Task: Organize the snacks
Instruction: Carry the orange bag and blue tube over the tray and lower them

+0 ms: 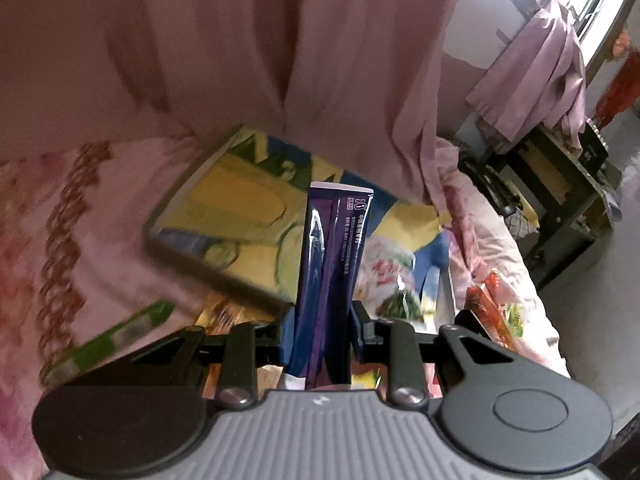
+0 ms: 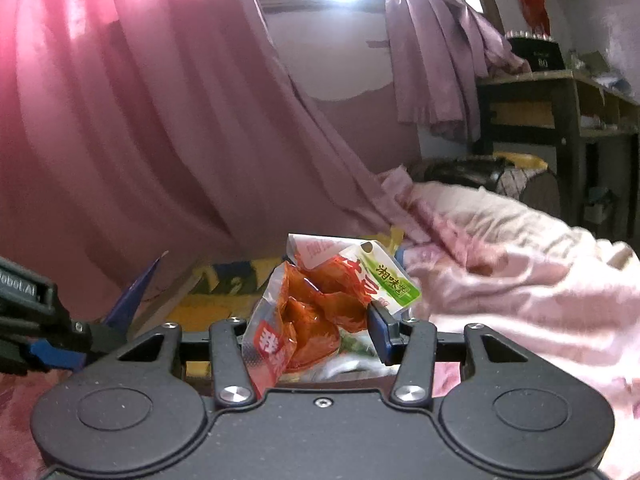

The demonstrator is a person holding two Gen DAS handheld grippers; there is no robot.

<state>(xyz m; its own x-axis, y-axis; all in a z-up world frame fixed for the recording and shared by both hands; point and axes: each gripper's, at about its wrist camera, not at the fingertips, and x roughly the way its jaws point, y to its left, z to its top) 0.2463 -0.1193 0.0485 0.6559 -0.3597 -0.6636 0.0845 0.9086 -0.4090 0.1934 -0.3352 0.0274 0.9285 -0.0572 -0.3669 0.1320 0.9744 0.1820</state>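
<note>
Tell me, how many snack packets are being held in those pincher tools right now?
2. A purple packet stands upright, clamped in the left gripper; an orange packet is pinched in the right gripper. More packets lie loose on the bed, some partly hidden.

The box (image 1: 224, 216) lies on the bed (image 1: 52, 216), with the curtain (image 1: 240, 48) hanging behind it at twelve o'clock. In the left wrist view the upright stick packet (image 1: 332, 264) stands before the box, a long packet (image 1: 108, 340) lies on the bed at nine o'clock, loose packets (image 1: 492, 312) at three o'clock, and a shelf unit (image 1: 560, 192) well apart at two o'clock. In the right wrist view the pouch (image 2: 316, 304) sits before the box, the blanket (image 2: 520, 264) at three o'clock.
</note>
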